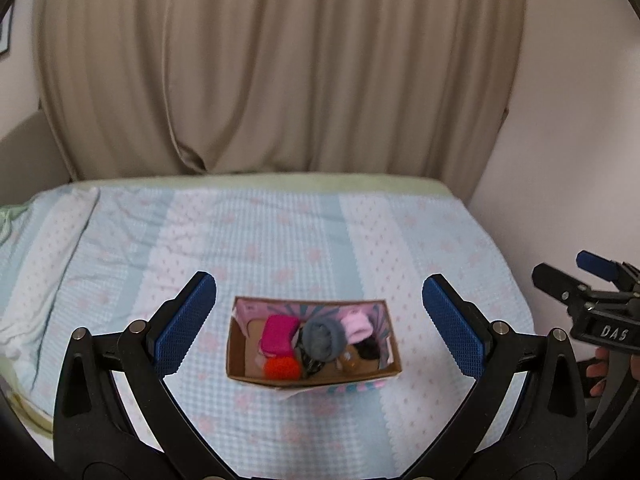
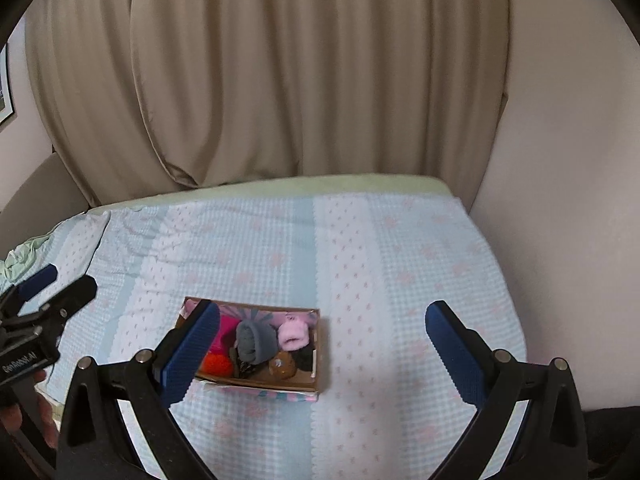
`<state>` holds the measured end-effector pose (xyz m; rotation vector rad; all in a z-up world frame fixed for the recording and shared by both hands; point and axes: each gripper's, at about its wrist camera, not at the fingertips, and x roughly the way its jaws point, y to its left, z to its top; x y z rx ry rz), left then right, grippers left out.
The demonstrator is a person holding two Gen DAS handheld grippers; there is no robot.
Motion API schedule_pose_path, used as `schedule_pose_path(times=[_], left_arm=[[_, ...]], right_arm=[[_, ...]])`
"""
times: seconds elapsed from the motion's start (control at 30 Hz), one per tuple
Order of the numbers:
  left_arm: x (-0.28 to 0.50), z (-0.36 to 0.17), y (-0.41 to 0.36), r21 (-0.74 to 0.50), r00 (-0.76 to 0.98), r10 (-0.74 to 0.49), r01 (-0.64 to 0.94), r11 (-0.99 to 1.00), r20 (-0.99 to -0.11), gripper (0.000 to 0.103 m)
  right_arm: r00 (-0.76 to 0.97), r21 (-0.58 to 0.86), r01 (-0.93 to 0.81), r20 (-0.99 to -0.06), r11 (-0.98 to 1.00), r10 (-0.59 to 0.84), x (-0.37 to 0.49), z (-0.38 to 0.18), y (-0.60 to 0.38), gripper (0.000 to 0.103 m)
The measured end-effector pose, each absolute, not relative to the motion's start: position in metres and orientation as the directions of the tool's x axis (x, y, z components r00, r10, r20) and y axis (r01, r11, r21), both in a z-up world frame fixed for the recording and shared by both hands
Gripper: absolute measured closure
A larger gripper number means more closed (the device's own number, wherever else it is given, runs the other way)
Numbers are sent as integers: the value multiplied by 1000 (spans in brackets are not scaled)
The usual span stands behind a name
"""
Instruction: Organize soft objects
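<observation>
Both grippers empty, fingers spread wide: left gripper (image 1: 319, 304), right gripper (image 2: 322, 330). Cardboard box (image 1: 240, 364) on the bed (image 1: 280, 240) sits just beyond and between left fingers; holds magenta (image 1: 279, 333), grey (image 1: 323, 338), pink (image 1: 356, 326) and orange (image 1: 281, 368) soft items. Right's left finger (image 2: 192, 354) overlaps box's left end.

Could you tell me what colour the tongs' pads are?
Blue pads, clearest in the left wrist view.

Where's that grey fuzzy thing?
In the cardboard box on the bed, mid-box: the grey roll sits between the magenta pouch and pink roll.
</observation>
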<state>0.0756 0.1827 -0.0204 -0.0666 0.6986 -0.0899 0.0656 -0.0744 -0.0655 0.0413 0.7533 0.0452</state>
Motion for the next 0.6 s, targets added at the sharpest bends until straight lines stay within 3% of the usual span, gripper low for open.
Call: schedule_pose_path(times=[0.37,0.6], left_arm=[[30,5,146,-21,851,-39,33,999,-524,0],[24,12,134,-5,868,-27,28,1000,-495,0]], right_arm=[[794,59,-16,-606,998,48,40,-54,-100,1],[815,54,-17,-577,998,45,38,-46,-110,1]])
